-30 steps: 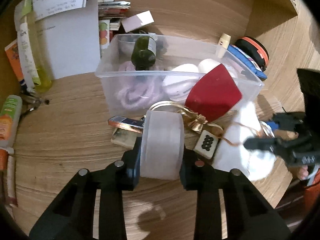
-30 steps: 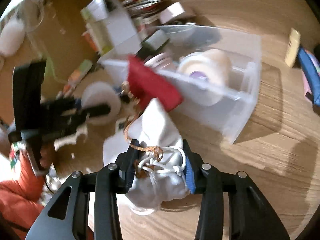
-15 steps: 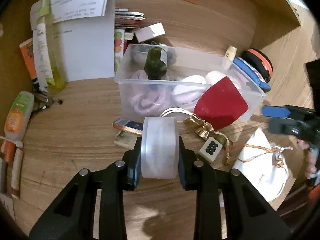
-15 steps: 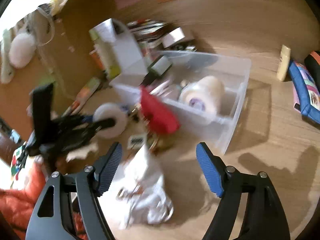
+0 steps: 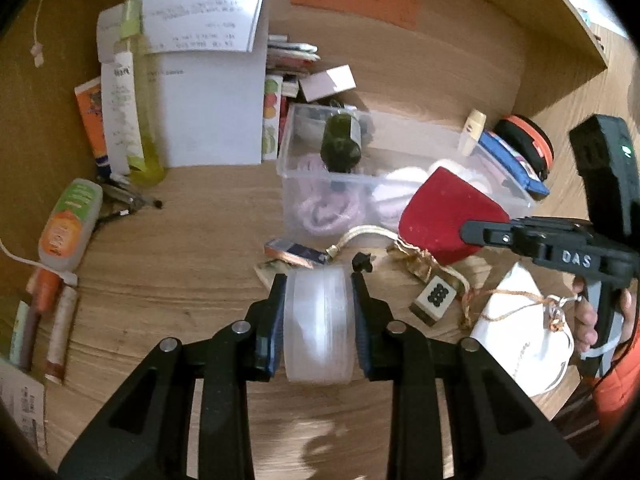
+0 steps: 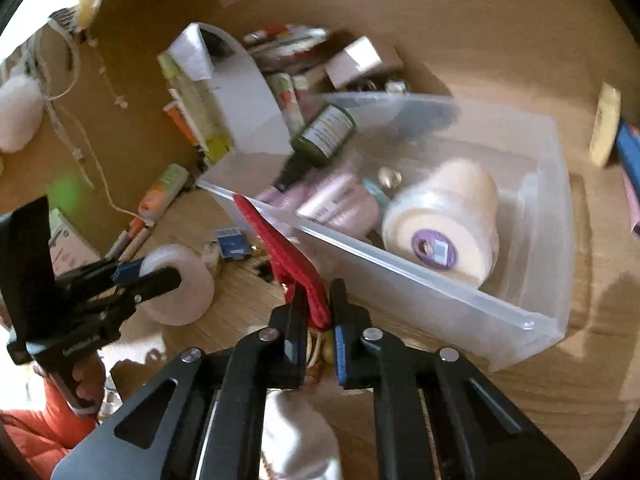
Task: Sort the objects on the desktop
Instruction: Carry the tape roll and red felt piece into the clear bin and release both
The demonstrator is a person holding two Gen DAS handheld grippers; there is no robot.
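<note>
My left gripper (image 5: 318,280) is shut on a clear tape roll (image 5: 318,324), held just above the wooden desk; it also shows in the right wrist view (image 6: 176,284). My right gripper (image 6: 316,296) is shut on the lower edge of a flat red pouch (image 6: 288,256) that leans against the front wall of the clear plastic bin (image 6: 440,280). In the left wrist view the red pouch (image 5: 448,212) rests on the bin (image 5: 312,184), with the right gripper's fingers (image 5: 492,234) at it. The bin holds a dark green bottle (image 6: 320,136), pink items and a cream thread spool (image 6: 444,220).
A white drawstring bag (image 5: 520,332), a gold ribbon and a domino-like tile (image 5: 434,298) lie right of the tape. A small blue box (image 5: 294,250) lies before the bin. Tubes and pens (image 5: 68,224) lie at left. Papers and boxes (image 5: 200,92) stand behind.
My right gripper let go of the white drawstring bag, opened, moved to the red pouch and shut on its edge. My left gripper drew back slightly, still holding the tape roll.
</note>
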